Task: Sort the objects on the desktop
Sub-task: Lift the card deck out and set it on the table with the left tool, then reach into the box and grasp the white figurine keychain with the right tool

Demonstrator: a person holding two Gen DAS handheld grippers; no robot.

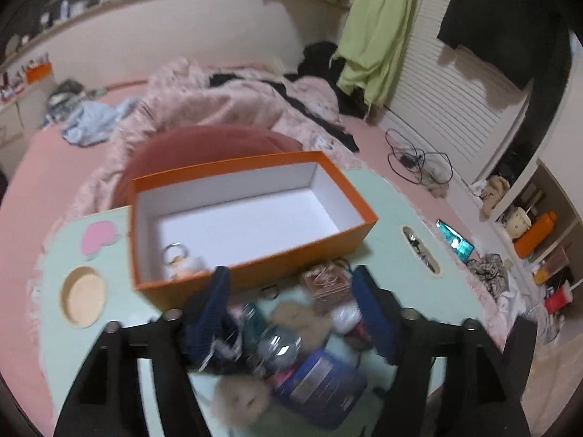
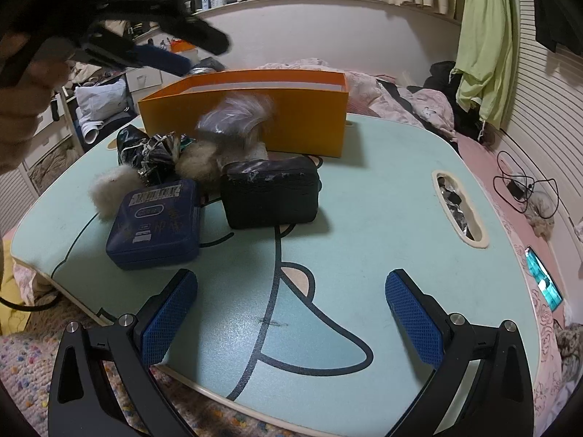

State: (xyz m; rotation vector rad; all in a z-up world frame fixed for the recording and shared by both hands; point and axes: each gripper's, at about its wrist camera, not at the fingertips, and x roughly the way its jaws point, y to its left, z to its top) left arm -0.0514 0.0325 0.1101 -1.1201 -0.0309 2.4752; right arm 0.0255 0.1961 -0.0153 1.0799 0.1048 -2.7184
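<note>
Left wrist view: orange box (image 1: 251,215) sits on the mint-green tabletop (image 1: 397,215), centre of frame, white inside. One small item, a keychain with a metal ring and a pale fluffy ball (image 1: 182,262), lies in the box's lower left corner. The left hand-held gripper (image 1: 291,313) is spread apart above the pile of things below the box; nothing sits between its blue pads. Frame is motion-blurred.

Right wrist view: the left hand-held gripper shows at upper left, above the box's left end, held by a hand (image 2: 22,83). A blurred grey-white fluffy object (image 2: 237,113) appears in front of the box wall, apparently in mid-air; whether it touches anything cannot be told. The unsorted pile lies left of centre on the tabletop: a dark blue case (image 2: 156,222), a black pouch (image 2: 271,191) just beside it, a white pompom (image 2: 109,189) touching the case's upper left corner, a tan pompom (image 2: 198,162), and a shiny black wrapper (image 2: 145,149) behind.

The right hand-held gripper (image 2: 291,313) stands wide at lower frame over bare tabletop, holding nothing, well apart from the pile.
</note>
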